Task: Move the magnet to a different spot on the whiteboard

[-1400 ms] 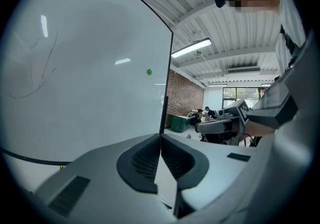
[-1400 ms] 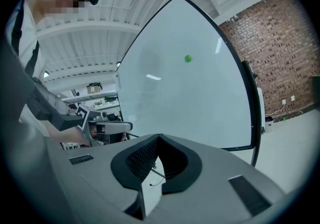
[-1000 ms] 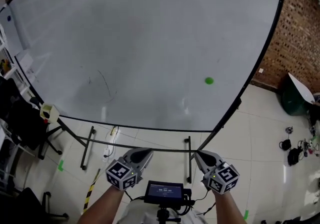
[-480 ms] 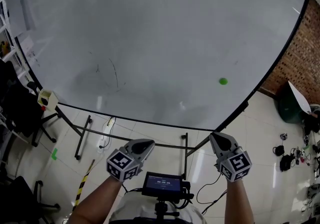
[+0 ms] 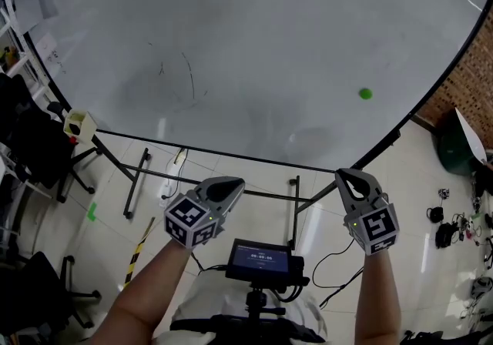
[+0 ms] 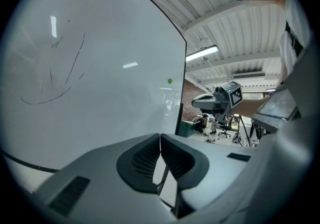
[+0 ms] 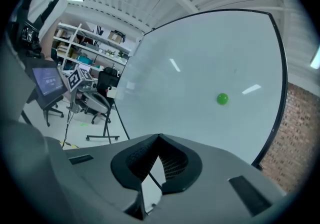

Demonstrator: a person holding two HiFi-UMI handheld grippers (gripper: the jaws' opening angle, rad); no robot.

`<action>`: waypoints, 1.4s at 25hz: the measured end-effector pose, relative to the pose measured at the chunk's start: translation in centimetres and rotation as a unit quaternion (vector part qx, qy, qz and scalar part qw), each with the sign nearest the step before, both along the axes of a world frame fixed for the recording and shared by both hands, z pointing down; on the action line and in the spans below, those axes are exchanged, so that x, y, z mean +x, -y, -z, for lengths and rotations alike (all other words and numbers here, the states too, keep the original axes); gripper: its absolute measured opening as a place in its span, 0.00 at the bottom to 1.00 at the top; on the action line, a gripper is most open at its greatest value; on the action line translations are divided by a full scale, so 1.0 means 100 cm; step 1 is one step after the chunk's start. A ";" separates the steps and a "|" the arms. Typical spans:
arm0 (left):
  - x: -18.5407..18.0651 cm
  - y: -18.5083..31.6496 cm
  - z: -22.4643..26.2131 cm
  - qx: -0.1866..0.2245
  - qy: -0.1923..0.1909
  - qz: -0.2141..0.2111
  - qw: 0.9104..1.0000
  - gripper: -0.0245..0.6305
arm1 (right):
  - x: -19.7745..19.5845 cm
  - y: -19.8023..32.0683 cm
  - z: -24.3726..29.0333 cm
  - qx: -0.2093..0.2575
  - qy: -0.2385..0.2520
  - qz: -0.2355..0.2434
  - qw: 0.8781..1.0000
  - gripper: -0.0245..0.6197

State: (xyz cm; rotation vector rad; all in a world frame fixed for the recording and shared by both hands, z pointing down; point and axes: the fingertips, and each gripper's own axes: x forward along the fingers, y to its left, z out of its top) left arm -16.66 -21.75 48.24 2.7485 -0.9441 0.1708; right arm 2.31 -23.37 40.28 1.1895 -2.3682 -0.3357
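place: lab-like workspace | evidence: whiteboard [image 5: 269, 43], brick wall [image 5: 474, 82], stocked shelves [image 7: 82, 43], office chair [image 7: 93, 100]

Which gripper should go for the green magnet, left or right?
Right. In the head view the right gripper sits almost straight below the green magnet; the left gripper is farther to the side. Both are shut and empty, so it must open first.

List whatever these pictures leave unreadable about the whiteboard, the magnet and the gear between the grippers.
Whiteboard: the head view's frame cuts off its top edge.
Magnet: a small green dot in every view, too small to tell its thickness.
Pen marks: too faint to read in the head view.
Screen: head view, its text is too small to read.
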 end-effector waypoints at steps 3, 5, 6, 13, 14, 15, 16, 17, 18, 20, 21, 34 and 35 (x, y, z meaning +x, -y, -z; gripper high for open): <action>-0.001 -0.003 0.000 0.001 0.000 -0.003 1.000 0.09 | -0.001 0.001 -0.003 0.002 -0.014 0.000 1.000 0.08; -0.003 -0.003 -0.002 0.001 0.001 -0.003 1.000 0.09 | -0.002 0.004 -0.003 0.005 -0.018 -0.001 1.000 0.08; -0.003 -0.001 -0.003 0.001 0.000 -0.001 1.000 0.09 | -0.003 0.007 -0.002 0.009 -0.020 0.000 1.000 0.08; -0.011 0.002 0.001 0.002 -0.001 0.007 1.000 0.09 | -0.013 0.022 0.010 0.025 -0.029 0.010 0.999 0.08; -0.011 0.004 0.005 0.006 -0.003 0.009 1.000 0.09 | -0.013 0.025 0.013 0.027 -0.030 0.010 0.999 0.08; -0.011 0.006 0.008 0.010 -0.005 0.009 1.000 0.09 | -0.013 0.030 0.017 0.030 -0.031 0.009 0.999 0.08; -0.011 0.009 0.010 0.013 -0.008 0.009 1.000 0.09 | -0.012 0.036 0.020 0.033 -0.031 0.008 0.999 0.08; -0.010 0.012 0.011 0.015 -0.010 0.008 1.000 0.09 | -0.011 0.041 0.024 0.037 -0.033 0.005 0.999 0.08; -0.008 0.014 0.011 0.016 -0.012 0.008 1.000 0.09 | -0.011 0.046 0.026 0.040 -0.036 0.003 0.999 0.08; -0.005 0.017 0.009 0.013 -0.015 0.006 1.000 0.09 | -0.009 0.053 0.030 0.047 -0.047 0.000 0.998 0.08; -0.003 0.019 0.007 0.012 -0.016 0.006 1.000 0.09 | -0.008 0.056 0.031 0.049 -0.057 -0.003 0.997 0.08; 0.033 0.050 0.015 0.019 -0.018 -0.006 1.000 0.09 | 0.039 0.103 0.050 0.092 -0.253 -0.043 0.962 0.08; 0.036 0.052 0.015 0.020 -0.017 -0.006 1.000 0.09 | 0.041 0.106 0.052 0.101 -0.283 -0.041 0.953 0.08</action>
